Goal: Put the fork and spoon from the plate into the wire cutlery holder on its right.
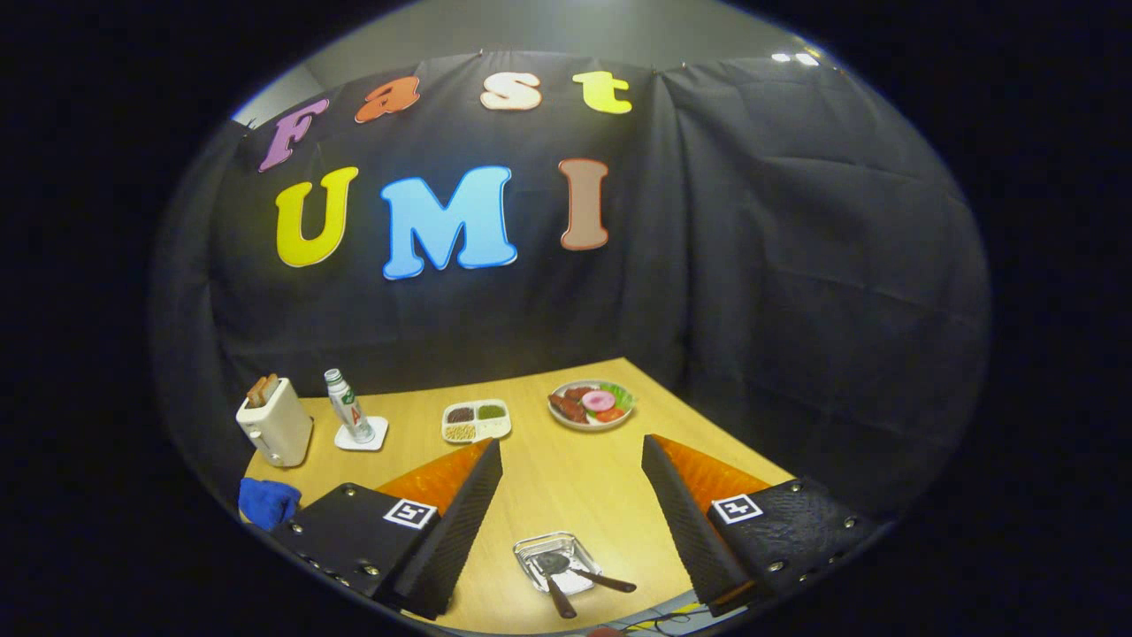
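The gripper is held high above the table with its 2 fingers spread wide and nothing between them. Below and between the fingers sits a small clear plate; 2 dark-handled utensils, taken to be the fork and spoon, lie across it with handles pointing toward the camera. The wire cutlery holder cannot be made out.

Risk, as a judgement: the 2 utensils lie close together, so a descent aimed between them may catch both or skid the light plate.

The wooden table carries, beyond the fingers, a toaster, a bottle on a coaster, a compartment dish and a food plate. A blue cloth lies beside the left finger.
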### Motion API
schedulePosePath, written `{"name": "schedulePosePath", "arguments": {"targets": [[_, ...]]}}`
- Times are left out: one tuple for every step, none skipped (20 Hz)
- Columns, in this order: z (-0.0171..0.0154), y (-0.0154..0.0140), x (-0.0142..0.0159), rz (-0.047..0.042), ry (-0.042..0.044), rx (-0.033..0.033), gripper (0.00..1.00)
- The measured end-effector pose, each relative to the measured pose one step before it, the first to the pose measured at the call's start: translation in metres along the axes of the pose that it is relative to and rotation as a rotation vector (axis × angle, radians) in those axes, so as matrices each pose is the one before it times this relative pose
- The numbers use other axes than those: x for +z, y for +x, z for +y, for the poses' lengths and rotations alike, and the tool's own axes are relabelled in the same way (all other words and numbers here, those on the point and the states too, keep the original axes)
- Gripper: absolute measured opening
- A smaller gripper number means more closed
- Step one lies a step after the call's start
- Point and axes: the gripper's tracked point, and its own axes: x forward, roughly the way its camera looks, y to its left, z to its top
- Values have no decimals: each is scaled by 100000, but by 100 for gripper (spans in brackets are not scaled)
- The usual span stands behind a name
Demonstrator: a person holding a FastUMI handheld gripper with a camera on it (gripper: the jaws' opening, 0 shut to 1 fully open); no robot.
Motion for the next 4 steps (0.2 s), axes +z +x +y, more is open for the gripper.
{"name": "schedulePosePath", "arguments": {"targets": [[-444,-309,1049,-4275,37,-1129,97],[-297,-92,954,-3076,859,-274,97],[113,-155,724,-3246,1587,789,97],[262,48,408,-2493,2101,1622,97]]}}
